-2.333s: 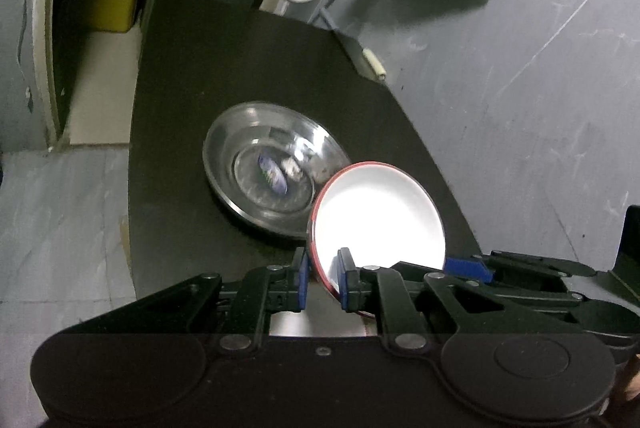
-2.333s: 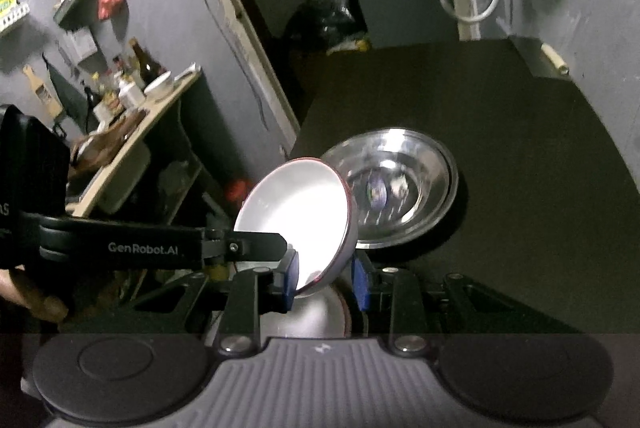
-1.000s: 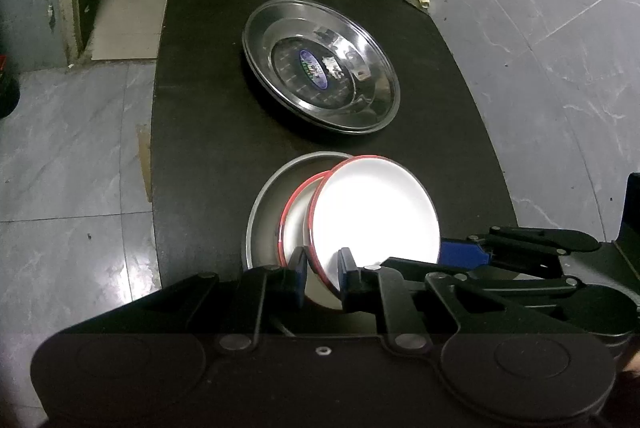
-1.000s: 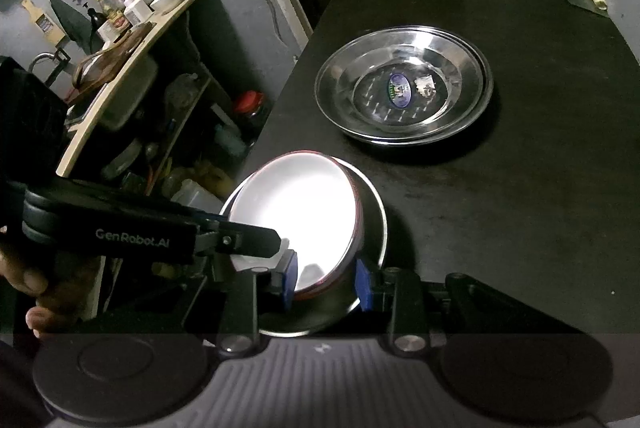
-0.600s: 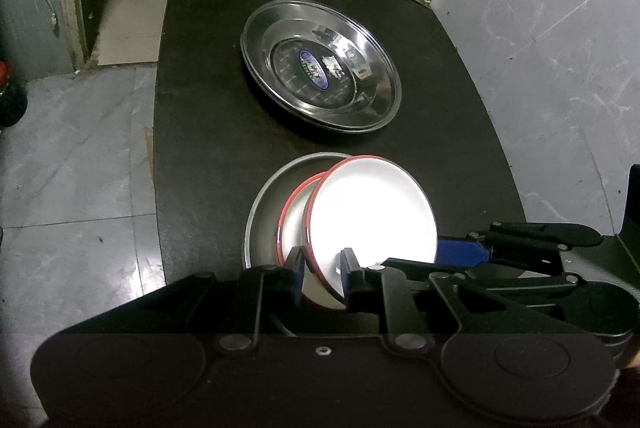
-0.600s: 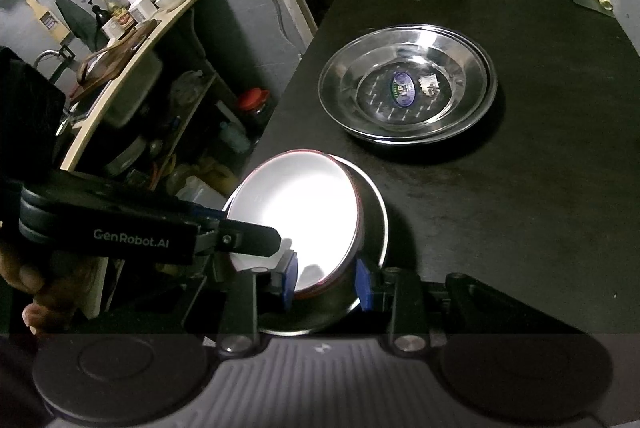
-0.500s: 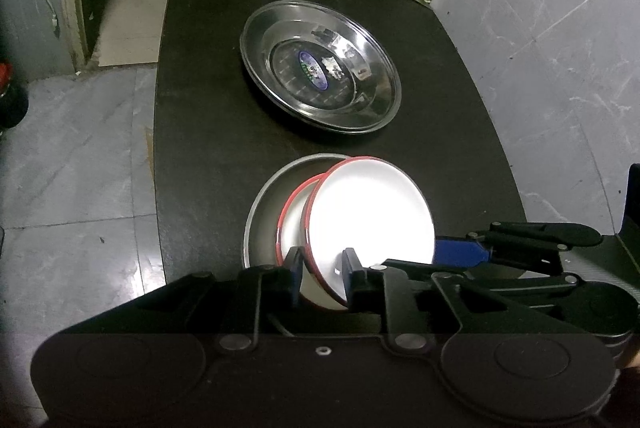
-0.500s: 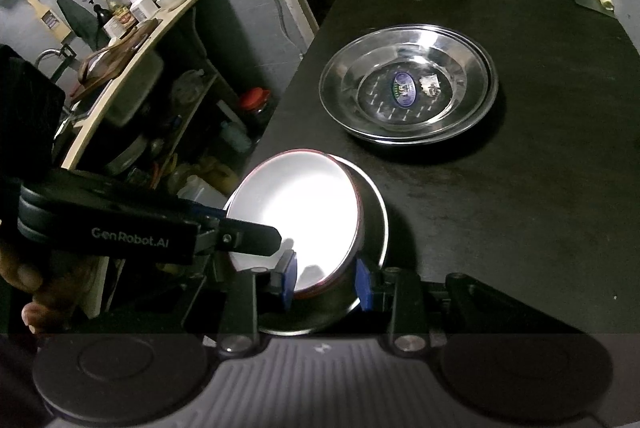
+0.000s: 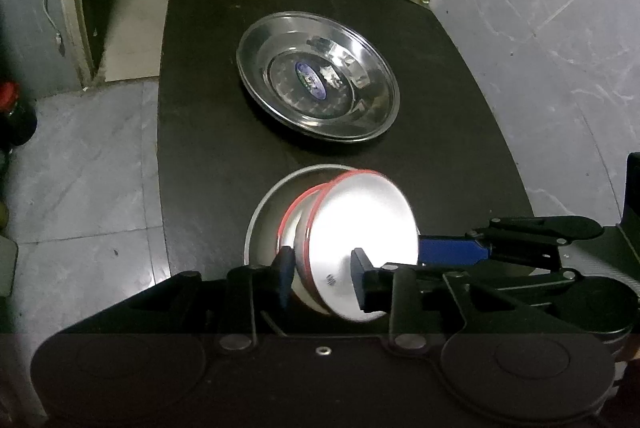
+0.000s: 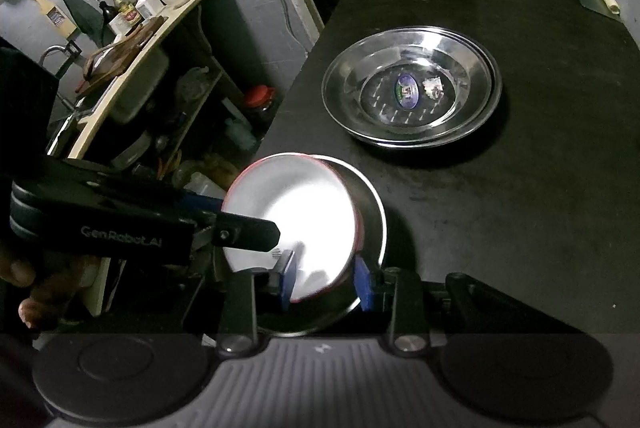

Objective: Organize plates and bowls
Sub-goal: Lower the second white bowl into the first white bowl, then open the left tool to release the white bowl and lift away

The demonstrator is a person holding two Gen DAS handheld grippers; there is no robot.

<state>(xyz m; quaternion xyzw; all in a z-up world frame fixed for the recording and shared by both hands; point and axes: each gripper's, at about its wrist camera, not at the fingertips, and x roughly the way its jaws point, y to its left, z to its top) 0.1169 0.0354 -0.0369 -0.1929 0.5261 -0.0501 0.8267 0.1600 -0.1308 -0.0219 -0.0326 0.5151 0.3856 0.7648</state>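
A: Left hand-held gripper point(image 9: 322, 274), jaws just spreading, straddles the near rim of a red-rimmed white bowl point(image 9: 360, 228), its pads seemingly clear of the rim. That bowl tilts into a second red-rimmed bowl point(image 9: 294, 214) nested in a steel bowl point(image 9: 264, 212) at the near edge of the dark worktop point(image 9: 208, 156).

B: And across from it?

A: Right hand-held gripper point(image 10: 326, 284), jaws narrowly parted, brackets the same white bowl's opposite rim; whether its pads pinch, I cannot tell. Stacked steel plates point(image 10: 412, 88) sit well apart, farther back.

B: How best to finish?

A: Probably let the bowl drop level into the nest before either side withdraws, then back out straight so no pad snags the rim.
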